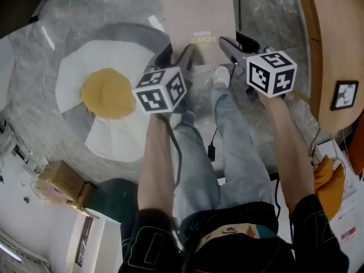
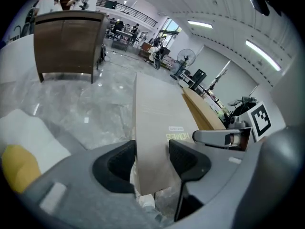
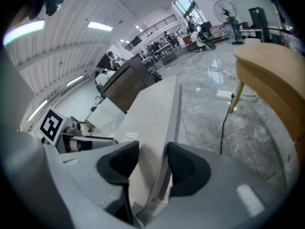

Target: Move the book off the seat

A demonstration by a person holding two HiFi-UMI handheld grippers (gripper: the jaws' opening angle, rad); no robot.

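Observation:
A large, thin beige book (image 1: 196, 13) with a small label near its close edge hangs above the grey marble floor, held by both grippers at that edge. My left gripper (image 1: 189, 56) is shut on the book's left corner; in the left gripper view the book (image 2: 157, 123) sits pressed between the two black pads of that gripper (image 2: 152, 159). My right gripper (image 1: 226, 45) is shut on the right corner; in the right gripper view the book (image 3: 152, 109) runs edge-on between the pads of the right gripper (image 3: 151, 163). Each gripper view also shows the other gripper beside the book.
A fried-egg-shaped rug (image 1: 108, 95) lies on the floor to the left. A curved wooden seat (image 1: 335, 50) stands to the right, with a black cable (image 3: 224, 123) on the floor near its leg. A brown cabinet (image 2: 71, 42) stands further off. My own legs (image 1: 227, 141) are below.

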